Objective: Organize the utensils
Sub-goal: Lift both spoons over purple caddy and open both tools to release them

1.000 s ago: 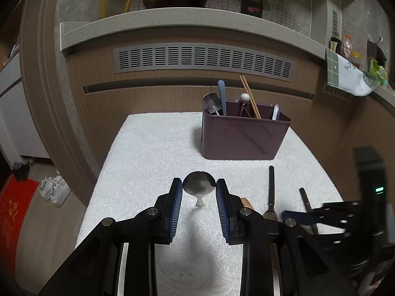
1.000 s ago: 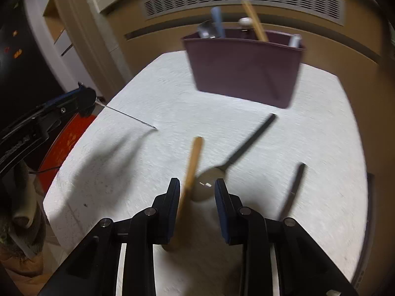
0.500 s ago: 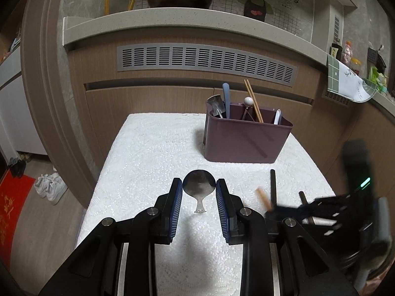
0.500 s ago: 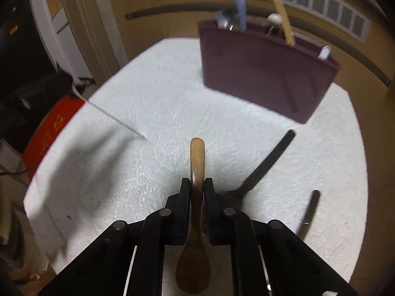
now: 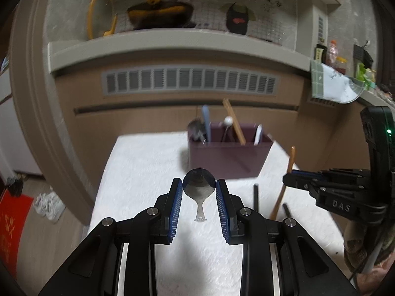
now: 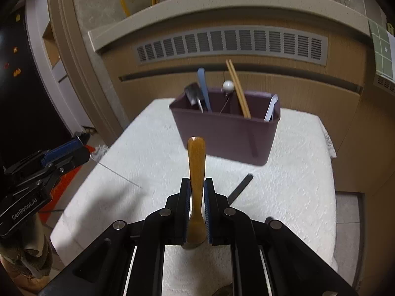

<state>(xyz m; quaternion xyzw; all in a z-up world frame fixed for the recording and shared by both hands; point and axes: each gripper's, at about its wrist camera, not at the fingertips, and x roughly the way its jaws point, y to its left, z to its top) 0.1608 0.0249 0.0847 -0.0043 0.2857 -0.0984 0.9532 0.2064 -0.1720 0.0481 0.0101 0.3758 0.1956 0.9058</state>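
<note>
Wooden spoon [image 6: 196, 170] is sitting clamped between the pads of the right gripper [image 6: 196, 192], handle pointing forward toward the purple caddy [image 6: 229, 133], lifted off the cloth. Metal spoon [image 5: 199, 187] is being pinched by its bowl between the blue pads of the left gripper [image 5: 199, 192], its stem hanging down toward the camera above the surface. Caddy is standing upright toward the back of the white textured tablecloth [image 6: 138, 172], holding chopsticks [image 6: 238, 88], a blue handle [image 6: 203, 88], a white-ball stick [image 6: 227, 86] and a white utensil [image 6: 271, 107] in the right compartment. A black-handled utensil [image 6: 240, 187] is lying flat on the cloth, just right of the right gripper's fingers; a second dark handle [image 5: 286, 209] is showing near it in the left view. Behind the table a tan wall with a long grey vent grille [image 6: 232, 43] is running under a pale ledge [image 6: 222, 7]. Red mat [image 5: 12, 224] and white shoes [image 5: 48, 204] are lying on the floor at left.
</note>
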